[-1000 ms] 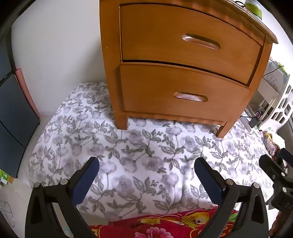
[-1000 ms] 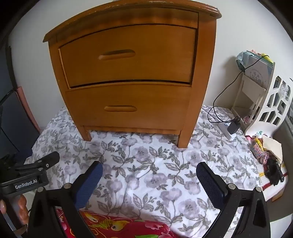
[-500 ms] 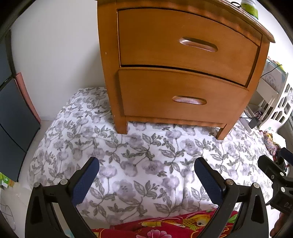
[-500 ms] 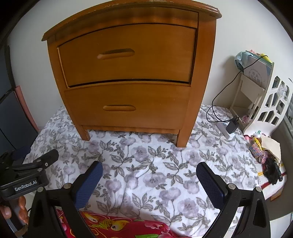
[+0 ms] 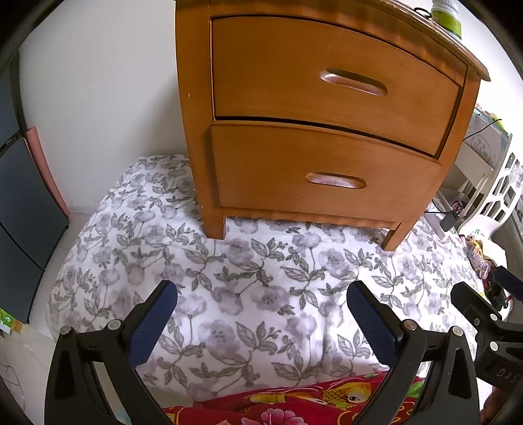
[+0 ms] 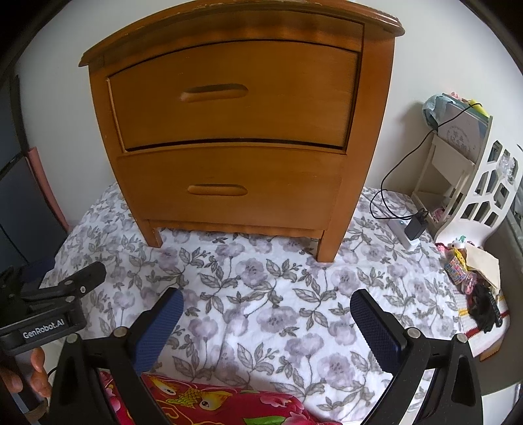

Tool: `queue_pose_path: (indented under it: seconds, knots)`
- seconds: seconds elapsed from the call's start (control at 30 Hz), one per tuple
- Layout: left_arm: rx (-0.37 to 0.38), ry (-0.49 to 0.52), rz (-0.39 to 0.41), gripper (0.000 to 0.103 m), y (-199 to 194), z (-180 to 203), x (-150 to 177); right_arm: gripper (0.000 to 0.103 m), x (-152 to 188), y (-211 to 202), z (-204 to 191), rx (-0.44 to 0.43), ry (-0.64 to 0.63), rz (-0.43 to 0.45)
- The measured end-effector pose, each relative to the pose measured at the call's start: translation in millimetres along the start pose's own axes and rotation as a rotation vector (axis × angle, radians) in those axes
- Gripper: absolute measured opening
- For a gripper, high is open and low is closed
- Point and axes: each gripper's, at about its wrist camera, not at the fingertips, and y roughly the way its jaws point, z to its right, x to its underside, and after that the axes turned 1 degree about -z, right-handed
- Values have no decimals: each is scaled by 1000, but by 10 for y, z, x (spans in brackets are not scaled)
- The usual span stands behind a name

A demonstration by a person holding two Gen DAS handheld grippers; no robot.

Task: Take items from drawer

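A brown wooden nightstand (image 5: 196,98) (image 6: 366,130) stands on a floral quilt. Its top drawer (image 5: 294,65) (image 6: 278,94) and bottom drawer (image 5: 261,170) (image 6: 278,183) are both closed, so nothing inside shows. Each has a carved slot handle (image 5: 336,180) (image 6: 217,190). My left gripper (image 5: 261,300) is open and empty, well short of the nightstand, over the quilt. My right gripper (image 6: 266,304) is also open and empty, a similar distance back. Each gripper shows at the edge of the other's view.
The grey-flowered quilt (image 5: 248,278) (image 6: 261,278) covers the floor, a red patterned cloth (image 6: 202,402) lies nearest me. A white shelf unit (image 6: 483,183), a charger with cable (image 6: 413,225) and small clutter (image 6: 470,271) sit right. A green bottle (image 5: 447,16) tops the nightstand. A dark panel (image 5: 19,196) stands left.
The left gripper has drifted slightly so the nightstand sits lower and nearer in its view. The right view has hardly shifted. Both grippers stay open.
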Motion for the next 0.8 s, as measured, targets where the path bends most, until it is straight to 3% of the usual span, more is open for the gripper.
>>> queue_pose_path:
  seconds: [0.8]
  knots:
    - [13, -16, 6, 103, -1, -33, 1, 103, 11, -11, 14, 9, 5, -6]
